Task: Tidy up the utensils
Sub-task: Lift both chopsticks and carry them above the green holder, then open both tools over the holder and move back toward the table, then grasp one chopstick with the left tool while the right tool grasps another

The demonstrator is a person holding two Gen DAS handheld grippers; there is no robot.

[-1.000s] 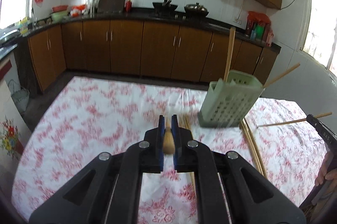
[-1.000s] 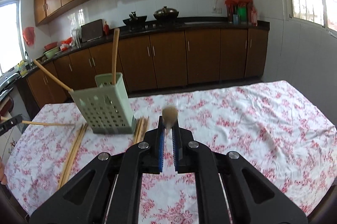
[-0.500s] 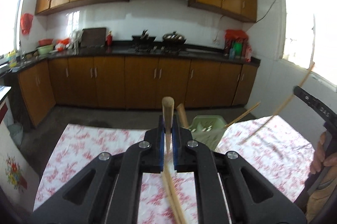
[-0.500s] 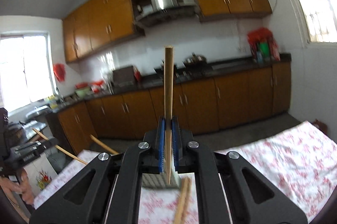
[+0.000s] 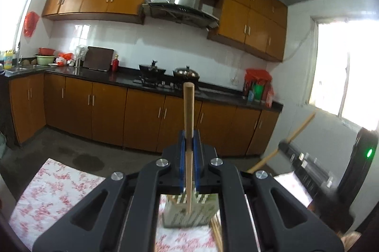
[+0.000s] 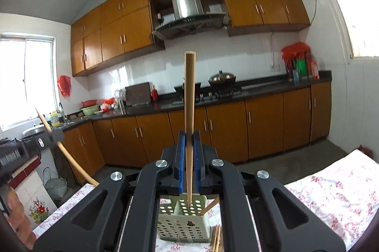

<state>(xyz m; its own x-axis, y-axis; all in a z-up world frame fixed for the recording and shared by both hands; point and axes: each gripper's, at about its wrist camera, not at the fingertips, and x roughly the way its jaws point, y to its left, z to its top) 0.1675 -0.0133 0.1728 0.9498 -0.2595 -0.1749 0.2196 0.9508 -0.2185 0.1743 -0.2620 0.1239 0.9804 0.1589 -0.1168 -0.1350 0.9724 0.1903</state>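
Note:
My left gripper (image 5: 189,158) is shut on a wooden chopstick (image 5: 188,119) held upright, its lower tip over the pale green perforated utensil holder (image 5: 184,214). My right gripper (image 6: 189,157) is shut on another wooden chopstick (image 6: 189,109), also upright, its tip just above the holder's (image 6: 183,223) open top. One chopstick (image 6: 209,205) leans inside the holder. The right gripper with its chopstick shows at the right of the left wrist view (image 5: 296,133); the left one shows at the left of the right wrist view (image 6: 51,133).
Several loose chopsticks (image 6: 216,239) lie on the table beside the holder. The table has a white cloth with red flowers (image 6: 331,190). Brown kitchen cabinets (image 5: 142,119) and a dark counter stand beyond the table.
Both grippers have lifted and tilted their chopsticks from lying low over the table to upright above the holder. The views swung up from the tabletop to the kitchen wall.

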